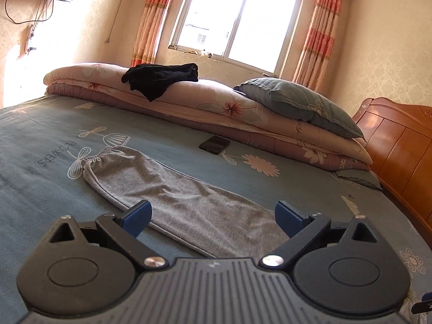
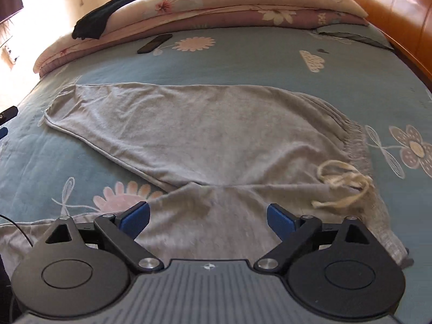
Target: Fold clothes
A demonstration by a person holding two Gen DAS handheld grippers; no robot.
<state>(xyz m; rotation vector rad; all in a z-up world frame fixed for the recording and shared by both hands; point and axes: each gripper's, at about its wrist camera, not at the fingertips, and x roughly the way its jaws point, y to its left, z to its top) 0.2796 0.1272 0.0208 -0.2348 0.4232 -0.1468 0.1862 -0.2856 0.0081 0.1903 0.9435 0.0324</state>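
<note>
My own housings are blocking the near edge of both views, so I am not seeing where the grey sweatpants (image 2: 205, 135) end below my right gripper (image 2: 208, 220), and the lower leg is running out of that picture at the bottom left. The cloth right under those tongs is looking smeared, hard to read. I am holding my right gripper spread wide, its blue pads (image 2: 136, 217) standing apart with nothing pinched between them, tilted steeply down over the crotch area of the sweatpants. My left gripper (image 1: 213, 220) is also gaping wide and holding nothing, pointing more shallowly across the bed, hovering over the near end of the upper leg; whether it is brushing the fabric I cannot tell. The sweatpants are lying flat on the blue-green flowered bedsheet (image 2: 243, 62), one leg stretching away toward its elastic cuff (image 1: 95, 159), the waistband at the right with its cream drawstring (image 2: 343, 183) lying loose on top. Farther on, a black phone (image 1: 214, 143) is resting on the sheet just beside a stack of folded floral quilts (image 1: 243, 108). A dark garment (image 1: 159, 78) is draping over the stack, a grey-blue pillow (image 1: 297, 102) is lying on its other end, and the wooden headboard (image 1: 397, 140) is being cut off at the right.
</note>
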